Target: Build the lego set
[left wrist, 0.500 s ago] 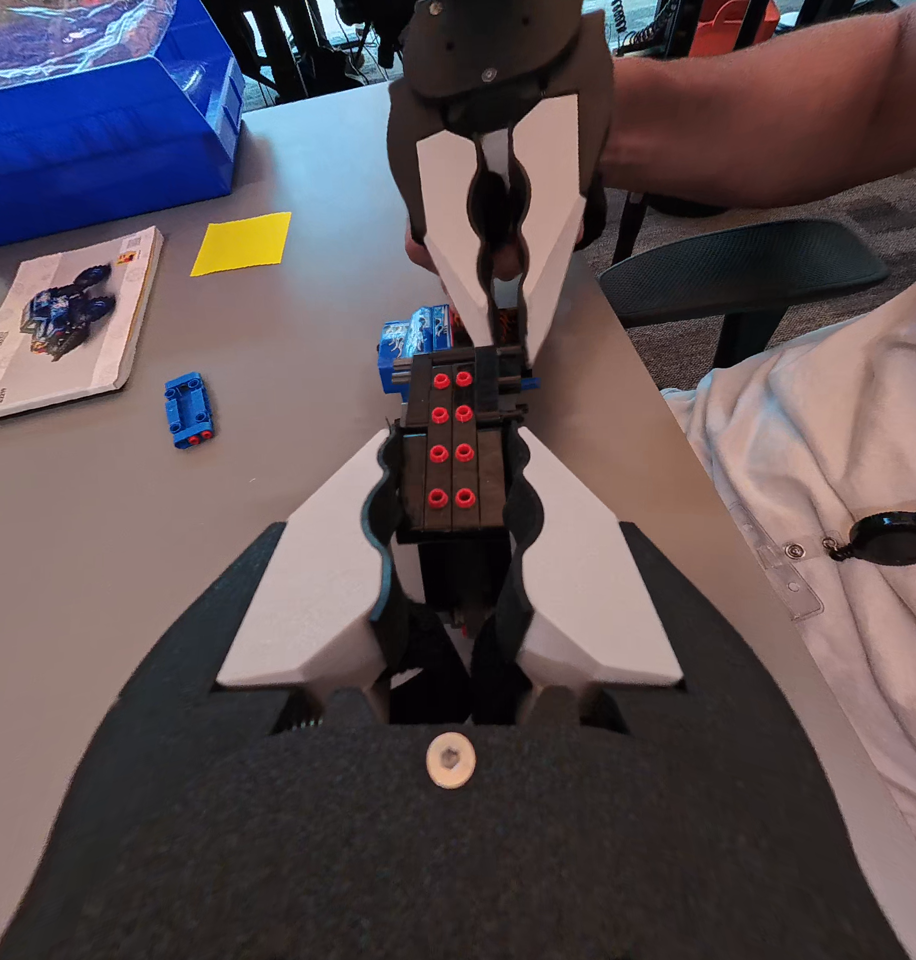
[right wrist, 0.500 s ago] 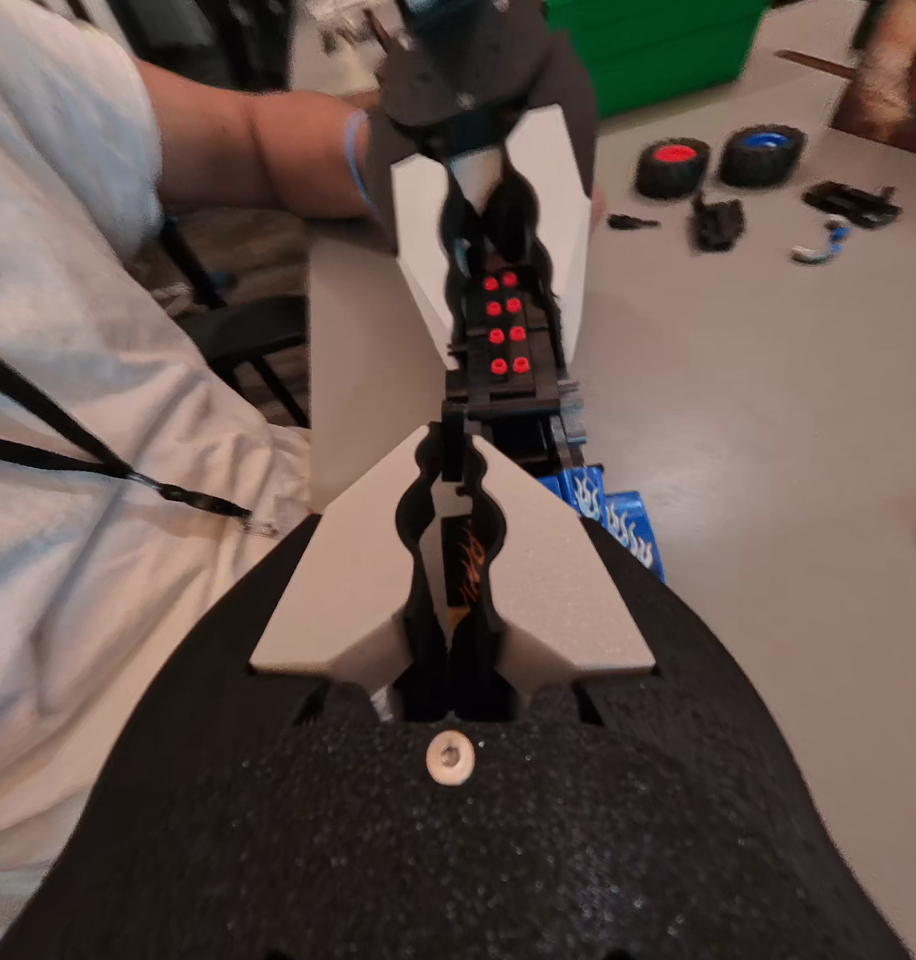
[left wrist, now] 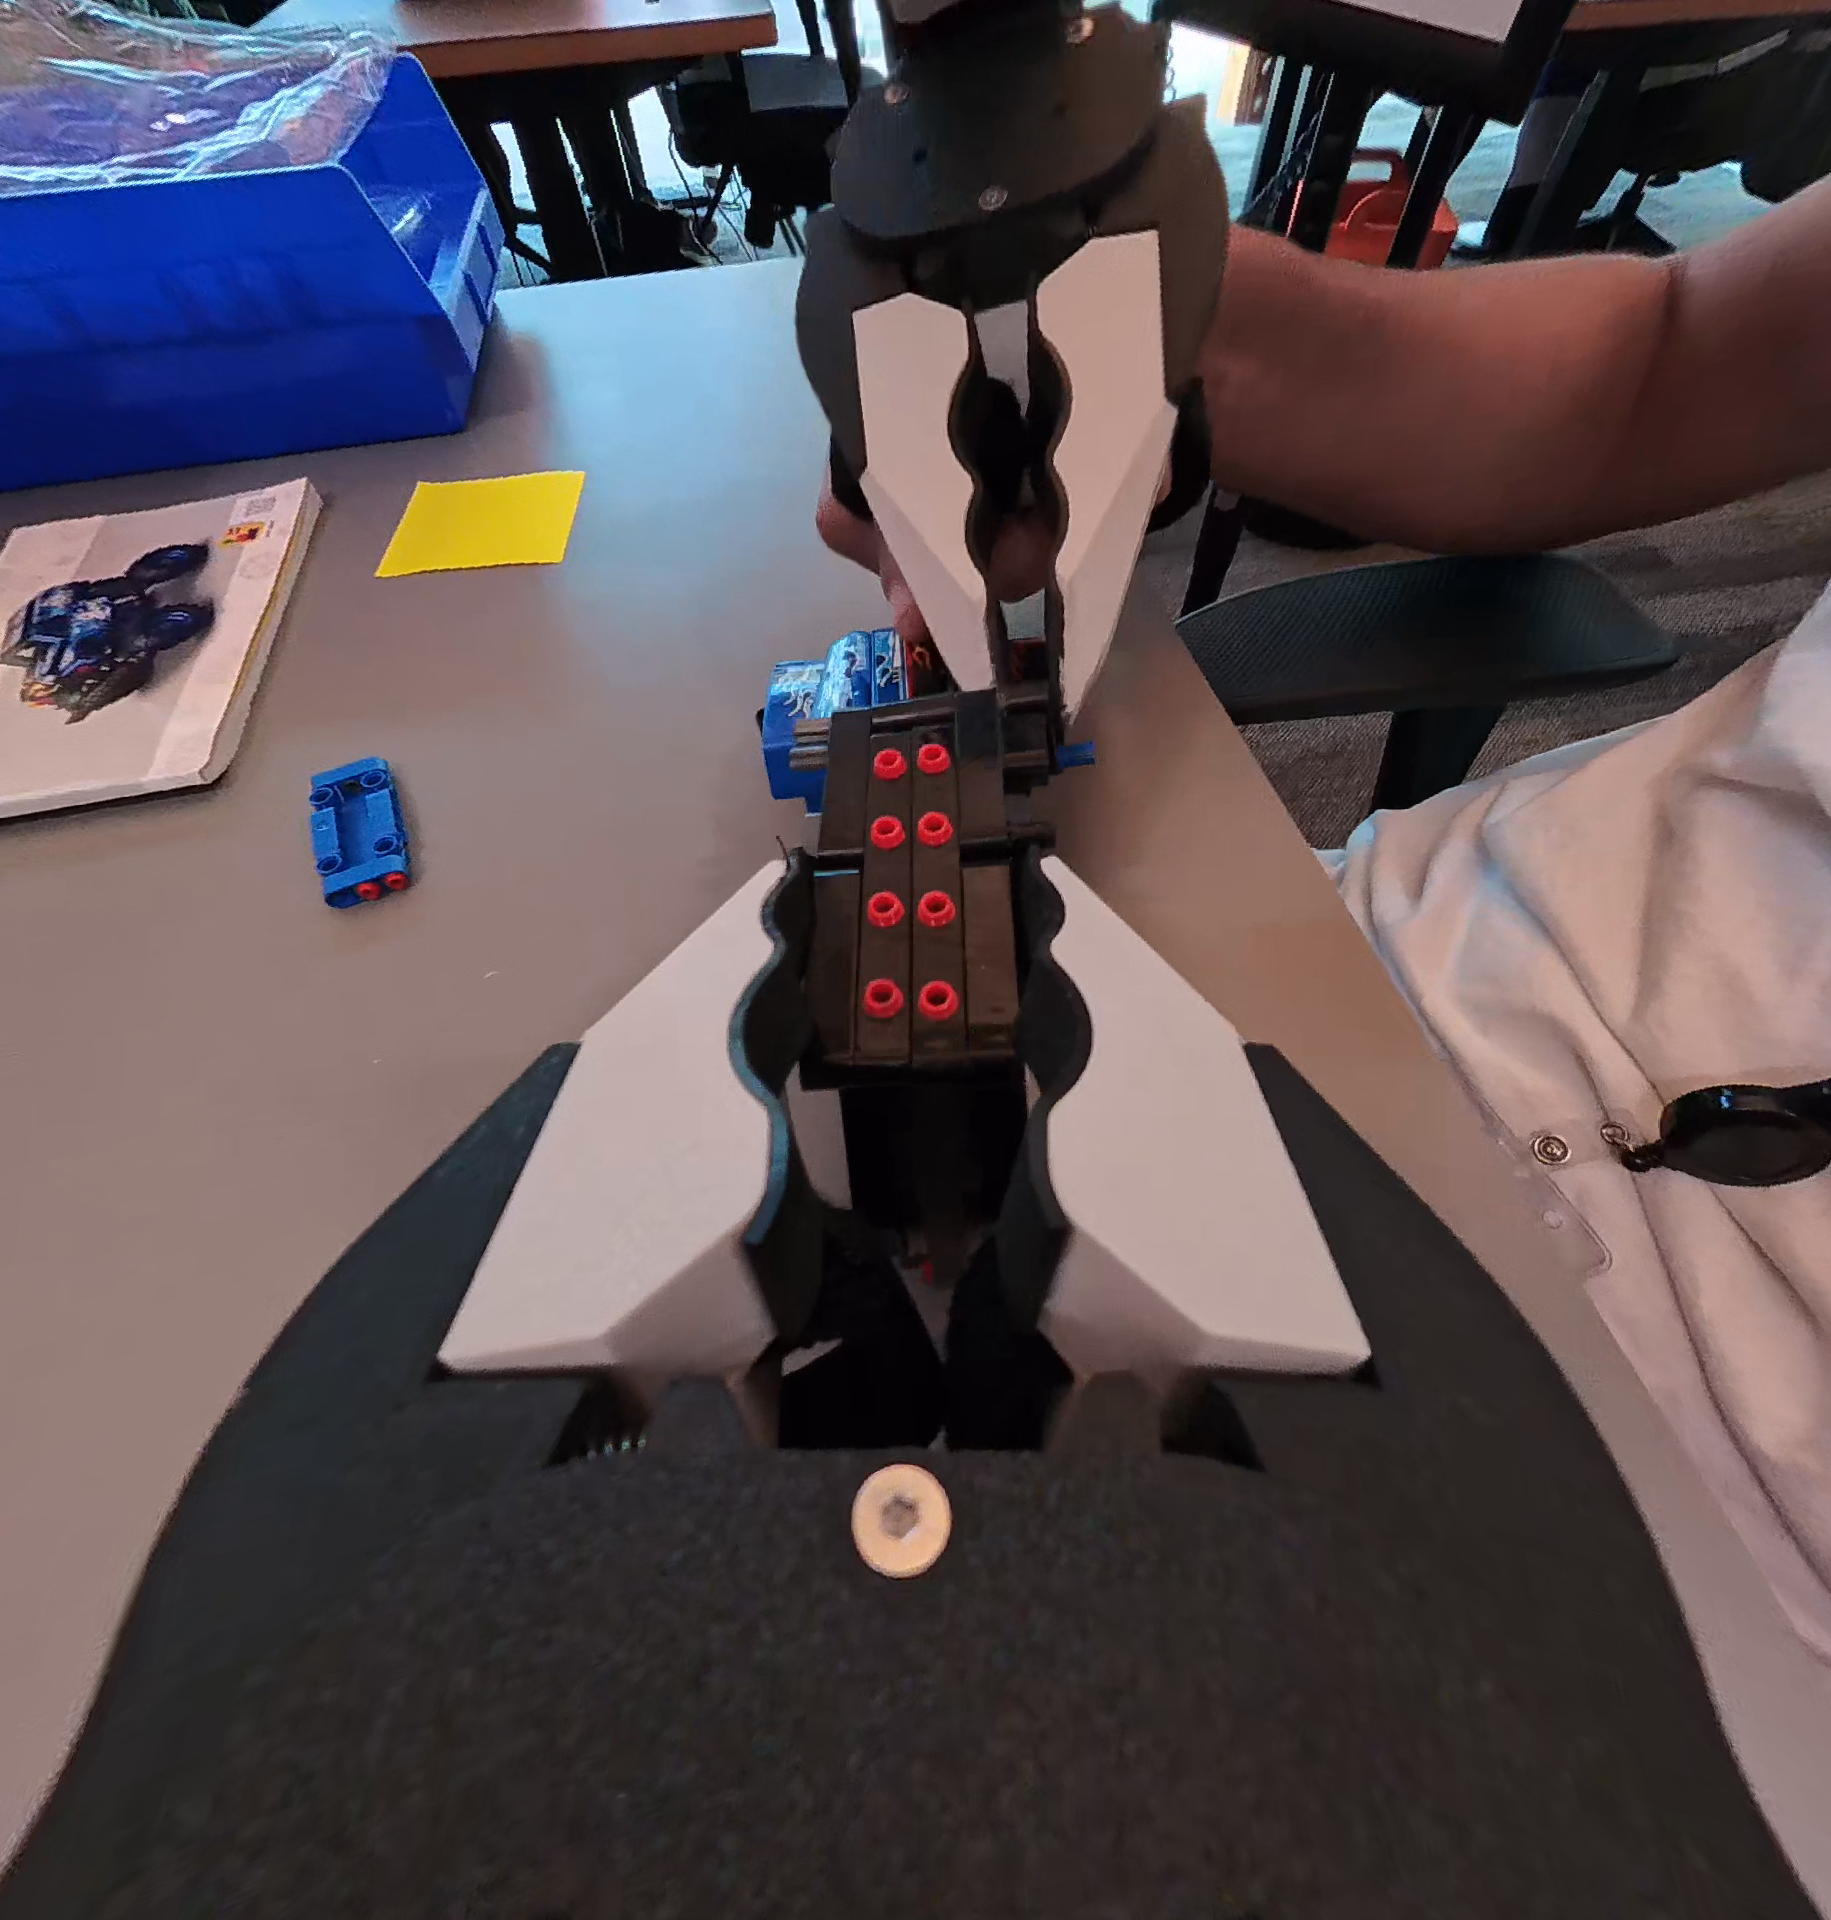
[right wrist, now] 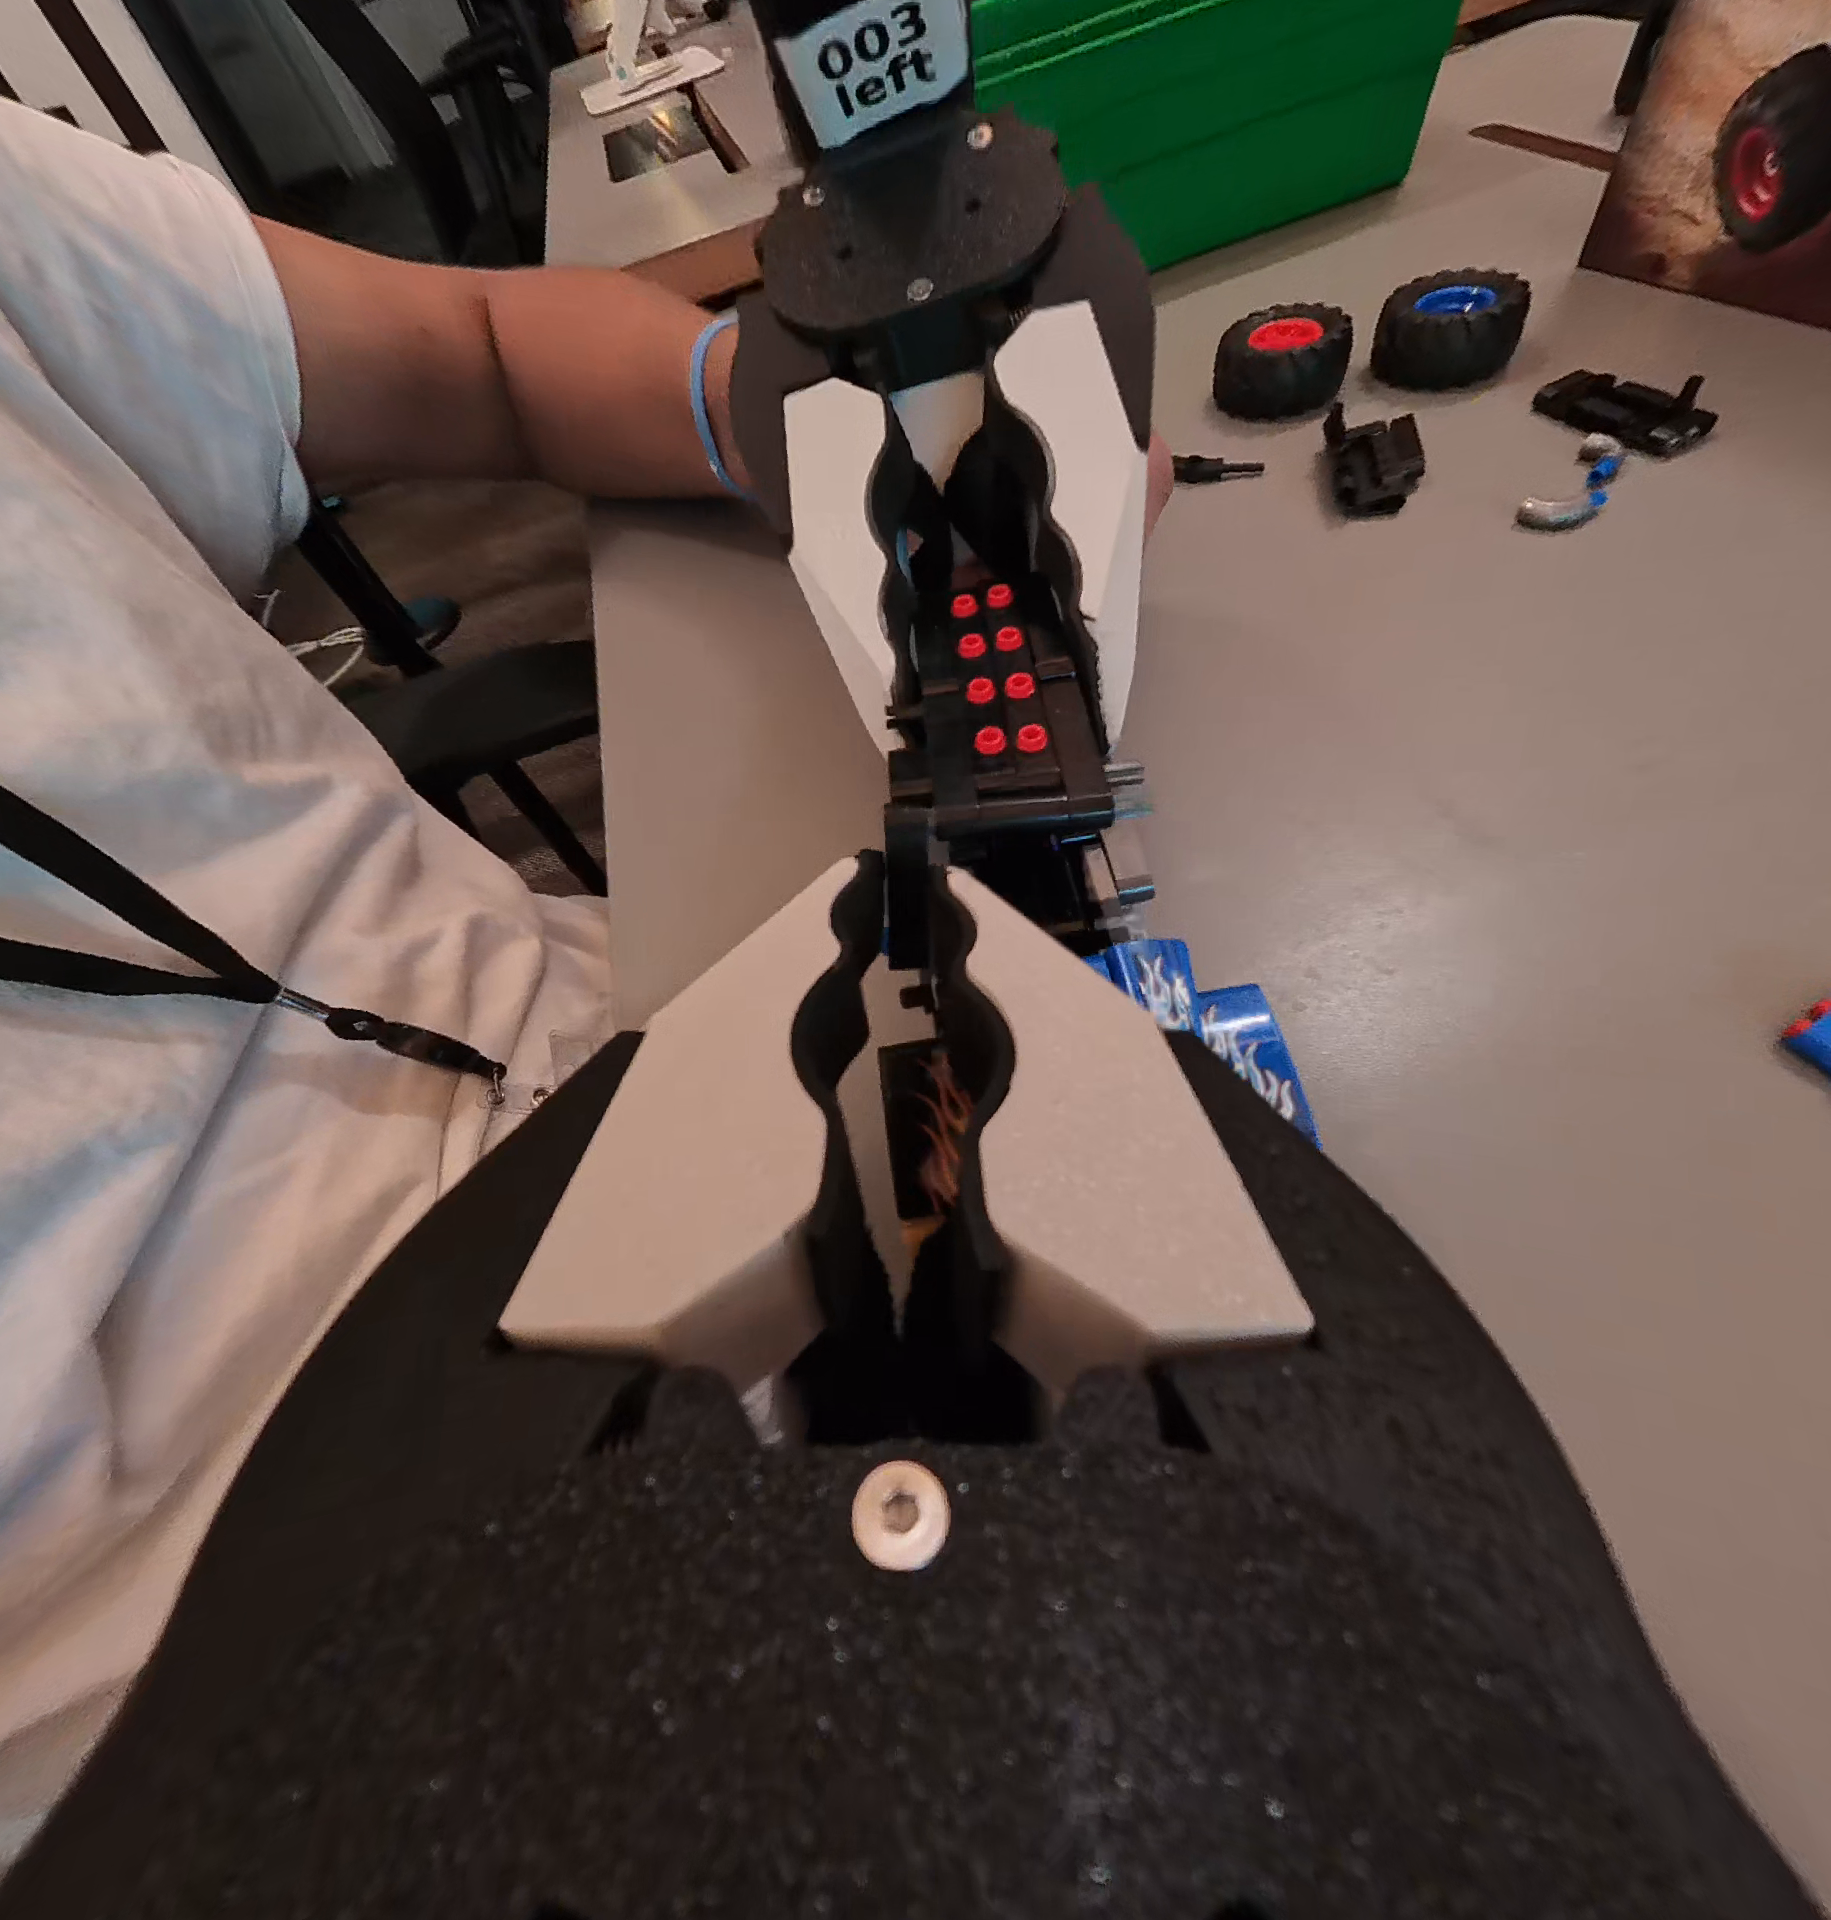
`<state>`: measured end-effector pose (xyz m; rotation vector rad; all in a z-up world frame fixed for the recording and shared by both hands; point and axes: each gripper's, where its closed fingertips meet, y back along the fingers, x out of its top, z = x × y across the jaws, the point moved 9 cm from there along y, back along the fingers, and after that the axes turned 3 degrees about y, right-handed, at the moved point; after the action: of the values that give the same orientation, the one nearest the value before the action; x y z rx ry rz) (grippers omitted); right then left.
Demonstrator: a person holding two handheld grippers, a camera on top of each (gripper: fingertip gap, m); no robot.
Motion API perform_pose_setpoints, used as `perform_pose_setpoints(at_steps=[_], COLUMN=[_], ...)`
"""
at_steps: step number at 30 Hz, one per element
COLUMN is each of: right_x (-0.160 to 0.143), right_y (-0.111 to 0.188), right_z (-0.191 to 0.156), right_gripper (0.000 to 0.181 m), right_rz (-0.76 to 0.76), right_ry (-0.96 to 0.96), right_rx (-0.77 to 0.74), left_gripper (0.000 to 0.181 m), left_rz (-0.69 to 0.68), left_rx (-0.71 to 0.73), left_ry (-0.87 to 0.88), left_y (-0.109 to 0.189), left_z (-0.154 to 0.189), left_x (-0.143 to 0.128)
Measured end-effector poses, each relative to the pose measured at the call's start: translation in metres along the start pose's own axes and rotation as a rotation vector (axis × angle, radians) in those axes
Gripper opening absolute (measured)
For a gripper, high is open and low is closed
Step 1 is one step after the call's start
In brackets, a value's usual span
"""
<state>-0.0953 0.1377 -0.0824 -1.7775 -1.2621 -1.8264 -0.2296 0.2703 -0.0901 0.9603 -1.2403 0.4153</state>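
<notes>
Roughly, by position from each tool:

Left tool (left wrist: 916,883): closed down onto the near half of a black brick assembly (left wrist: 916,883), the white fingers (left wrist: 672,1122) pinching its two long sides. A side grip leaves the studded top bare and keeps the piece level above the desk (left wrist: 215,1091).

Right tool (right wrist: 906,883): narrowed onto a thin black piece (right wrist: 909,862) at the assembly's opposite end; jaws nearly together. In the left wrist view it comes in from straight ahead, tips meeting the far end slightly right of centre.

Assembly: bridges the two tools, nose to nose, off the desk. Eight red studs (left wrist: 911,878) in two rows face up. Held at both ends, so one tool likely steadies while the other works its end; a judgement only.

Under the right tool: blue panels with a white flame pattern (right wrist: 1217,1023), just below and right of the tips; whether attached to the assembly I cannot tell.

Left of the left tool: small blue brick (left wrist: 358,831) lying apart; beyond it a yellow note (left wrist: 485,520), an instruction booklet (left wrist: 121,644), a blue bin (left wrist: 204,301).

Ahead-right of the right tool: two black tyres (right wrist: 1368,343), one red hub, one blue, and loose black parts (right wrist: 1373,462), a green bin (right wrist: 1202,114) behind. Spares parked well clear of the work.

Person: forearm (left wrist: 1513,395) behind the right tool; pale shirt close at the desk edge.
</notes>
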Motion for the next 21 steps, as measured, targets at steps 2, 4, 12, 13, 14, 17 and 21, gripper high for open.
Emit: perform_pose_setpoints(at_steps=[2, 4, 12, 13, 14, 17, 21], right_x=[0.003, 0.004, -0.001, 0.0, 0.0, -0.003, -0.006], right_y=[0.005, 0.013, -0.006, -0.006, -0.005, -0.001, 0.001], right_z=[-0.002, -0.002, -0.018, -0.018, -0.017, -0.009, -0.004], right_gripper=[0.015, 0.02, 0.019, 0.02, 0.017, 0.008, 0.008], right_rz=[0.026, 0.041, -0.132, -0.14, -0.136, -0.038, 0.072], right_ry=[0.008, 0.019, 0.28, 0.292, 0.275, 0.107, 0.002], right_rx=[-0.02, -0.061, -0.243, -0.245, -0.238, -0.127, -0.073], left_gripper=[0.037, 0.037, 0.036, 0.036, 0.036, 0.037, 0.036], left_rz=[0.032, 0.054, 0.069, 0.063, 0.061, 0.064, 0.061], left_rx=[0.021, 0.047, 0.052, 0.054, 0.058, 0.043, 0.021], left_ry=[0.016, 0.019, 0.024, 0.022, 0.012, 0.006, 0.051], left_y=[0.0, 0.0, -0.001, -0.001, -0.001, -0.001, 0.0], left_z=[0.0, 0.0, 0.002, 0.003, 0.003, 0.007, 0.005], left_x=[-0.001, -0.002, -0.004, -0.003, -0.003, -0.004, -0.004])
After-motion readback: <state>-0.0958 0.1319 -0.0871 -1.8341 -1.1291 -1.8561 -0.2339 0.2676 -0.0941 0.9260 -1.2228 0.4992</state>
